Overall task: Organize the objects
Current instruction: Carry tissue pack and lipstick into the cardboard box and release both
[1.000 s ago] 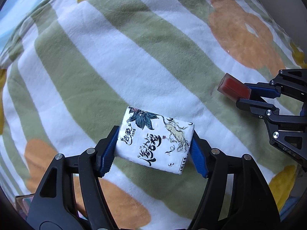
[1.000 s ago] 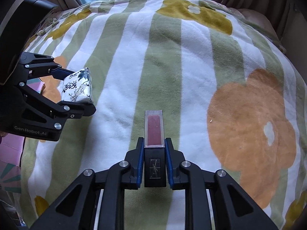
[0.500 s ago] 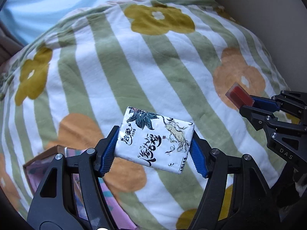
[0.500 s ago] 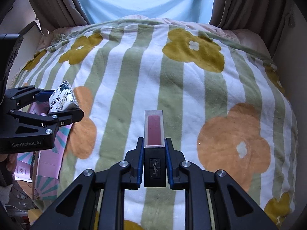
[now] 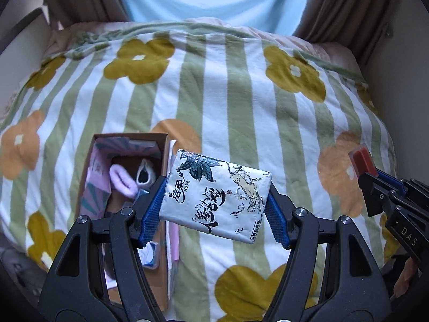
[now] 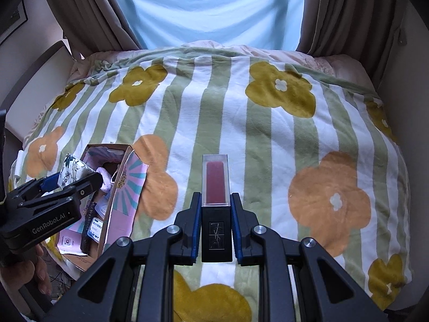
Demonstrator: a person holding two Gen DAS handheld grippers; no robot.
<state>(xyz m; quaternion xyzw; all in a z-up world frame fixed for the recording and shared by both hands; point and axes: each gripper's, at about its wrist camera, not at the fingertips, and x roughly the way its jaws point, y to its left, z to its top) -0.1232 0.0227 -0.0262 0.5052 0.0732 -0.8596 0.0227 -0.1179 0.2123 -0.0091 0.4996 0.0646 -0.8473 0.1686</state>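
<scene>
A bed covered by a striped blanket (image 5: 241,102) with yellow and orange flowers is seen from above through two claw-mounted cameras. A window with brown curtains lies beyond the far edge of the bed.

The left claw (image 5: 214,209) is closed on a white tissue pack (image 5: 217,196) printed with black script and dark leaves. The pack is gripped by its short ends, so its long axis runs across the claw, from one blue pad to the other, and it is tilted slightly. It is held in the air above the blanket.

The right claw (image 6: 216,209) is clamped narrowly on a lipstick (image 6: 216,204), a slim black case with a clear cap showing dark red. Its long axis points straight forward, out past the fingertips.

An open cardboard box (image 5: 88,177) with a pink patterned lining lies on the bed, at the left. A fluffy lilac item (image 5: 122,182) and other small things are already held inside. In the left view the box is seen just below and to the left of the tissue pack, partly hidden behind the left pad. In the right view the box (image 6: 126,196) is well off to the left of the lipstick, with the left claw (image 6: 72,179) over it.

The left claw is judged much nearer the box, so the tissue pack is likely to be dropped in first.
</scene>
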